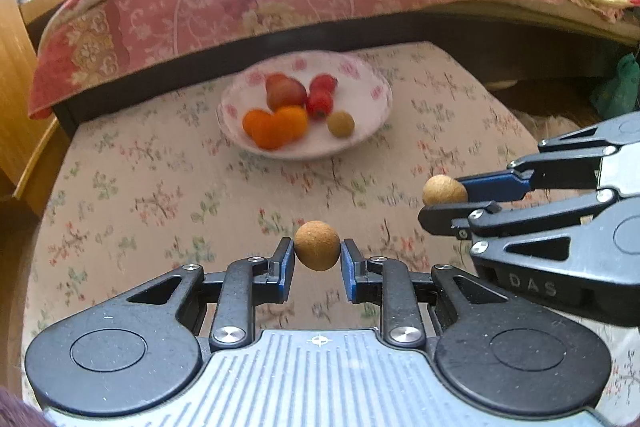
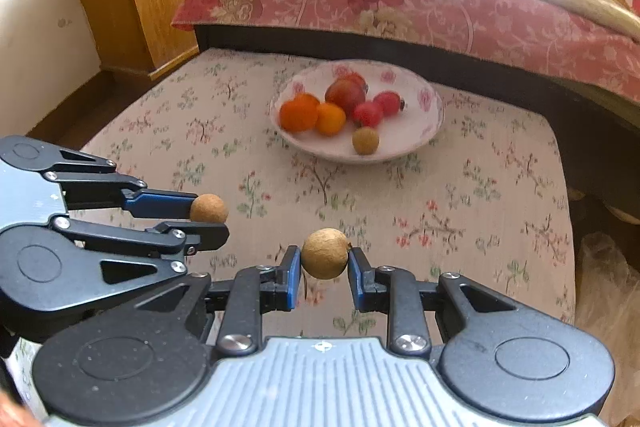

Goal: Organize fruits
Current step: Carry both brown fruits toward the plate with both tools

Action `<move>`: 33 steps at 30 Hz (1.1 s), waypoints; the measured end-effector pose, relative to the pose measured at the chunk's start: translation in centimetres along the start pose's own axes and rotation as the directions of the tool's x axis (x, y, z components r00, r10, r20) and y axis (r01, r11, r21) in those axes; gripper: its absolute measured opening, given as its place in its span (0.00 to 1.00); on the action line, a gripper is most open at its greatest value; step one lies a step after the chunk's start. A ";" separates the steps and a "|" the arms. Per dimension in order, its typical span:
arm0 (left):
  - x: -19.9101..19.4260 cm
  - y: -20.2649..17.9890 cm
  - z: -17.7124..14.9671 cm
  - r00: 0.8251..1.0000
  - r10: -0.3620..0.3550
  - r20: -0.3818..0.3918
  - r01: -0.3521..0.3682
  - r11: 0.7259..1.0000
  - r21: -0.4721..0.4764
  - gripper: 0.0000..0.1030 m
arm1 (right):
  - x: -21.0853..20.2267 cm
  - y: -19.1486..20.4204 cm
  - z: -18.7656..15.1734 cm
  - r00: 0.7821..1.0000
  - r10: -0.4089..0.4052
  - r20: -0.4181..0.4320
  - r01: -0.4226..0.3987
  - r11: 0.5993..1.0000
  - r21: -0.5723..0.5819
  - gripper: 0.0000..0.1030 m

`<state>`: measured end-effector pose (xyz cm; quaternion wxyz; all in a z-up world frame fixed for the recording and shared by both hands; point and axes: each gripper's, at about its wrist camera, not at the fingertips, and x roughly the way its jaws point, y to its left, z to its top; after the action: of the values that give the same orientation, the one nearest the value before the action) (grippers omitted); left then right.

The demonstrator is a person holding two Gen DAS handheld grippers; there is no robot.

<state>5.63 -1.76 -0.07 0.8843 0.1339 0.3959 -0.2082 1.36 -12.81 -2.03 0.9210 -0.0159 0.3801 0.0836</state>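
a small brown fruit (image 1: 317, 246) is pinched between the left gripper (image 1: 317, 259) pads, low center of the left view. another brown fruit (image 2: 325, 253) is clamped in the right gripper (image 2: 325, 267), low center of the right view. both are held above the floral cloth (image 1: 160, 187). the plate (image 1: 372, 131), upper middle, has oranges (image 1: 274, 123), red fruits (image 1: 320, 95) and one brown fruit on it.

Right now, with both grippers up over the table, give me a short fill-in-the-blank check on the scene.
1. The left gripper is shut on a small brown ____.
2. The white plate already holds ____ brown fruit.
3. Both orange fruits lie on the ____.
4. The right gripper is ____ on its own fruit.

Missing words: fruit; one; plate; shut
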 end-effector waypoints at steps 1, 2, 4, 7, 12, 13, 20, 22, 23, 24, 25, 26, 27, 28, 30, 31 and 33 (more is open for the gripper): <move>0.0 0.1 0.4 1.000 0.003 0.007 -0.003 1.000 -0.002 0.32 | 0.0 -0.1 0.3 1.000 0.001 0.005 -0.001 1.000 0.001 0.29; 0.1 0.2 0.8 1.000 0.005 0.012 -0.005 1.000 -0.004 0.32 | 0.0 -0.1 0.6 1.000 0.001 0.010 -0.001 1.000 0.004 0.29; 0.2 0.3 1.5 1.000 0.011 0.023 -0.011 1.000 -0.005 0.32 | 0.1 -0.3 1.1 1.000 0.003 0.018 -0.003 1.000 0.009 0.29; 0.5 0.6 2.7 0.999 0.024 0.038 -0.023 1.000 -0.004 0.31 | 0.3 -0.4 2.2 0.999 -0.005 0.033 0.005 1.000 0.008 0.29; 1.1 0.9 4.8 0.997 0.041 0.061 -0.041 0.999 -0.005 0.31 | 0.9 -1.5 4.1 0.998 -0.009 0.057 0.007 1.000 0.026 0.29; 1.4 1.0 5.2 0.997 0.044 0.064 -0.044 0.999 -0.001 0.31 | 1.1 -1.7 4.4 0.998 -0.010 0.059 0.008 1.000 0.029 0.29; 3.1 1.2 7.3 0.995 0.064 0.074 -0.065 0.998 0.013 0.31 | 2.8 -2.8 6.1 0.998 -0.023 0.063 0.020 0.999 0.049 0.29; 3.5 1.4 7.6 0.995 0.070 0.076 -0.071 0.997 0.014 0.31 | 3.3 -3.0 6.5 0.998 -0.027 0.065 0.024 0.999 0.049 0.29; 3.7 1.4 7.8 0.995 0.072 0.076 -0.074 0.997 0.015 0.31 | 3.5 -3.1 6.7 0.997 -0.030 0.066 0.026 0.998 0.049 0.29; 3.9 1.5 7.9 0.994 0.074 0.075 -0.076 0.997 0.016 0.31 | 3.7 -3.2 6.9 0.997 -0.032 0.067 0.029 0.998 0.047 0.29; 4.1 1.6 8.0 0.994 0.077 0.073 -0.078 0.997 0.015 0.31 | 3.9 -3.3 7.1 0.997 -0.035 0.067 0.032 0.999 0.045 0.29; 4.4 1.7 8.2 0.994 0.080 0.072 -0.081 0.997 0.014 0.31 | 4.1 -3.3 7.2 0.997 -0.038 0.068 0.035 0.998 0.043 0.29; 4.7 1.8 8.3 0.994 0.081 0.070 -0.082 0.997 0.012 0.31 | 4.3 -3.3 7.4 0.997 -0.041 0.067 0.038 0.998 0.041 0.29; 4.9 1.9 8.4 0.994 0.083 0.068 -0.084 0.996 0.010 0.31 | 4.5 -3.4 7.5 0.997 -0.043 0.067 0.040 0.998 0.039 0.29; 5.3 2.1 8.7 0.994 0.086 0.066 -0.087 0.996 0.006 0.31 | 5.0 -3.5 7.8 0.997 -0.046 0.066 0.043 0.998 0.040 0.29; 5.6 2.2 8.9 0.994 0.087 0.064 -0.087 0.996 0.004 0.31 | 5.3 -3.6 7.9 0.997 -0.047 0.065 0.044 0.998 0.042 0.29; 6.0 2.4 9.1 0.994 0.087 0.061 -0.087 0.996 -0.001 0.31 | 5.7 -3.7 8.1 0.997 -0.050 0.064 0.047 0.998 0.044 0.29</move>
<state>16.20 -4.92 1.54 0.9042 0.1454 0.3621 -0.1738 11.62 -14.91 -0.37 0.9348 -0.0028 0.3510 0.0537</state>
